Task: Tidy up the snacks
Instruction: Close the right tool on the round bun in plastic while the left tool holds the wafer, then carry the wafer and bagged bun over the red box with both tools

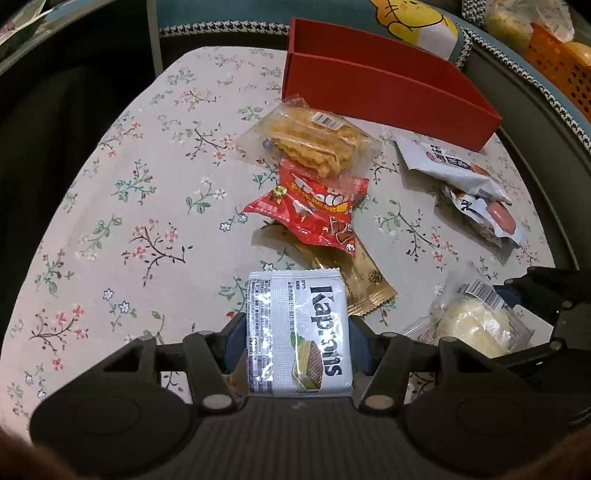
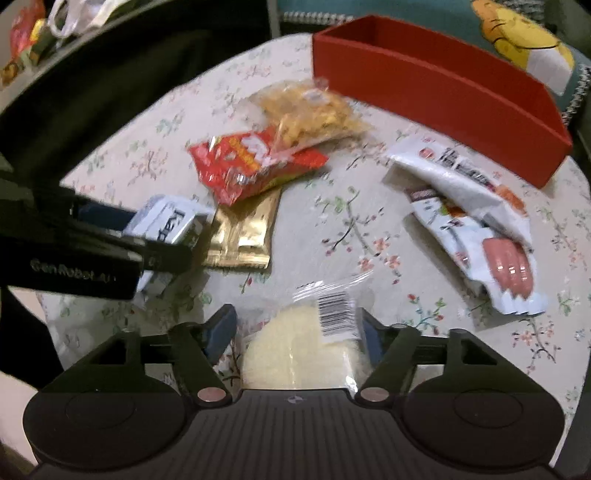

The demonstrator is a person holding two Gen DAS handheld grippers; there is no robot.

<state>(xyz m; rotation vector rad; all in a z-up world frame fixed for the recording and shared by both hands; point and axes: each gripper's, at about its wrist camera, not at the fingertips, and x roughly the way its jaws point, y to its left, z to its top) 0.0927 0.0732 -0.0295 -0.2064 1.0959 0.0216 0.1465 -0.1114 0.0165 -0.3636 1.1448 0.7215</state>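
The left hand-held gripper (image 1: 297, 338) is closed on a white wafer packet (image 1: 298, 332). Both blue pads press the packet's long sides, and the packet lies lengthwise between the fingers above the floral cloth of the desk (image 1: 110, 229). In the right wrist view the same packet (image 2: 168, 221) appears at the left, clamped in the left hand-held gripper (image 2: 162, 236).

The right hand-held gripper (image 2: 295, 332) stands astride a clear-wrapped pale yellow cake (image 2: 295, 350) bearing a barcode label. The right pad lies against the wrapper. The left pad (image 2: 221, 328) stands clear of it, so the jaws are apart and the cake is not clamped. The left wrist view shows this cake (image 1: 472, 325) at the lower right, beside the black frame of the right hand-held gripper (image 1: 524, 295).

Remaining snacks lie loose on the desk:
- A clear bag of yellow crinkle sticks (image 1: 314, 136) lies just in front of the red box (image 1: 388, 96).
- A red snack packet (image 1: 314, 206) lies partly under the near end of that bag.
- A gold packet (image 1: 354, 280) lies partly under the red packet and touches the wafer packet's far corner.
- Two white sausage packets (image 1: 472, 188) overlap at the right of the desk, near the box's right end.

The red box stands open-topped at the far edge of the desk, and nothing is visible inside it. A cushion with a yellow cartoon figure (image 1: 413, 18) lies behind the box.
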